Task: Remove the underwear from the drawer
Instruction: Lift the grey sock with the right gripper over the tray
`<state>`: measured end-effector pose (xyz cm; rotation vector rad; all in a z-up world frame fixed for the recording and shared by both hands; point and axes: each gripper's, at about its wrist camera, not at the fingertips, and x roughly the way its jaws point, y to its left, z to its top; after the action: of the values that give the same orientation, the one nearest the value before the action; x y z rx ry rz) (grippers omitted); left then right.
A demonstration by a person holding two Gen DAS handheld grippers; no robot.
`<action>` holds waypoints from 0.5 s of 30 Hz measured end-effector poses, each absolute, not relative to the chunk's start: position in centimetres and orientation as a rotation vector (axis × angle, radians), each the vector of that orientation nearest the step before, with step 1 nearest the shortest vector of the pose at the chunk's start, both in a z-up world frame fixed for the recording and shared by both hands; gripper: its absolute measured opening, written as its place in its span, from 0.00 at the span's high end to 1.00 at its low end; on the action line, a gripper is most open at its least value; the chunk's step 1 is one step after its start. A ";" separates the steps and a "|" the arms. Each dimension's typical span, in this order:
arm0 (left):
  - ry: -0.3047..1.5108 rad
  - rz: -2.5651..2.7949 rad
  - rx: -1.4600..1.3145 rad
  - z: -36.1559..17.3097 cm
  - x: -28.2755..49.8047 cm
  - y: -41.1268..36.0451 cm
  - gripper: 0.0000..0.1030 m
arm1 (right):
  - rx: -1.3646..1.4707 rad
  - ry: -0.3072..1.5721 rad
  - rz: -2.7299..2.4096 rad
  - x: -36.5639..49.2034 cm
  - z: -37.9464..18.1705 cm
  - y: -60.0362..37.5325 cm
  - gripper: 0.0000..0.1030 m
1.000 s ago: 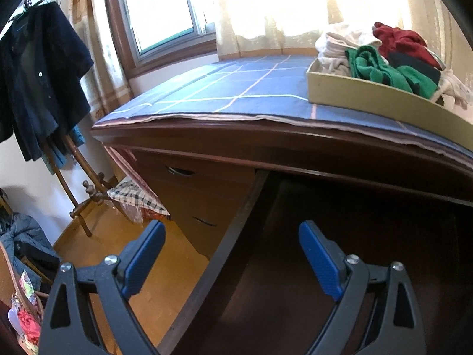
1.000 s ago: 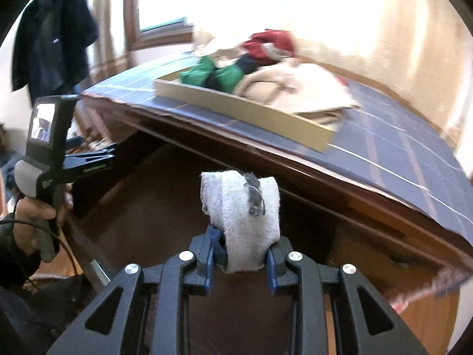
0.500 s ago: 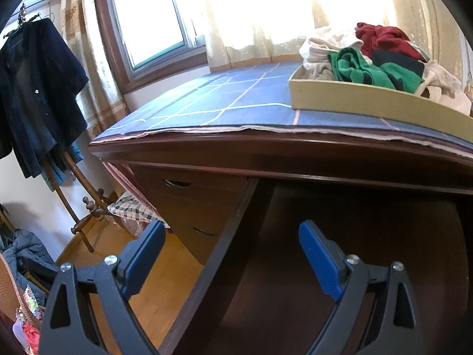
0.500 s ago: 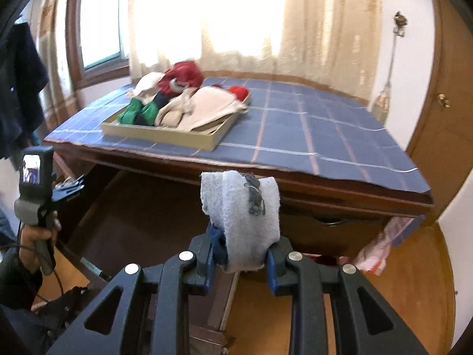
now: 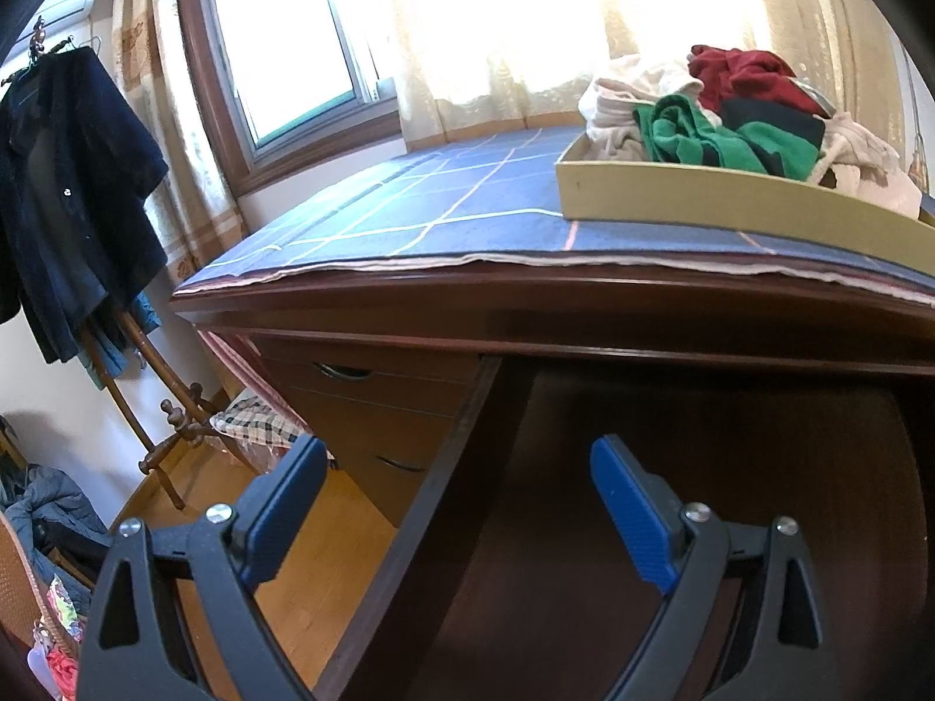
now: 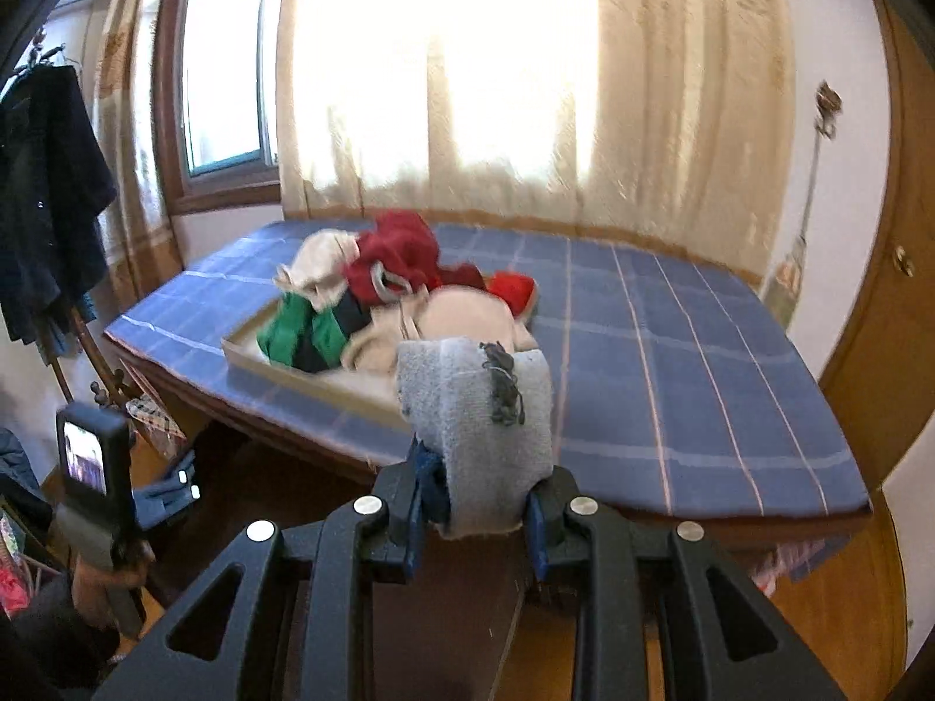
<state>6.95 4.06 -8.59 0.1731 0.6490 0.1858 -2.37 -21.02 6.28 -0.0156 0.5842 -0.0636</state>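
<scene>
My right gripper (image 6: 476,499) is shut on a folded grey-white piece of underwear (image 6: 473,415), which stands upright between the blue pads. It hangs above the desk's front edge, in front of the beige tray (image 6: 245,350). The open dark-wood drawer (image 5: 701,496) lies below my left gripper (image 5: 459,502), and the part of its floor in view is bare. That gripper is open, with nothing between its blue pads (image 5: 631,517), and straddles the drawer's left wall. In the right wrist view the left gripper's handset with its small screen (image 6: 87,461) shows at lower left.
The beige tray (image 5: 730,204) on the blue checked cloth (image 5: 444,216) holds several green, red and cream garments. A coat stand with dark clothes (image 5: 70,187) is at the left. Smaller shut drawers (image 5: 362,403) sit left of the open one. A wooden door (image 6: 888,304) is at the right.
The right gripper has risen with the folded underwear, from over the drawer to above desk height. The left gripper has stayed open over the drawer's left wall, barely shifting.
</scene>
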 end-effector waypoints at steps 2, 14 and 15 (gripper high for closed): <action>0.648 0.187 0.174 -8.6 7.0 4.0 0.09 | -0.041 0.561 -0.060 -0.7 7.3 -20.6 0.72; 0.646 0.182 0.171 -8.5 7.0 4.2 0.09 | -0.066 0.516 -0.120 11.9 8.1 -21.4 0.72; 0.648 0.180 0.169 -8.5 7.1 4.2 0.09 | -0.064 0.521 -0.125 12.8 7.8 -21.7 0.72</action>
<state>7.07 4.19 -8.48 0.1694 0.6478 0.1801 12.82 -21.66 7.82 -0.0644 0.5208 -0.1247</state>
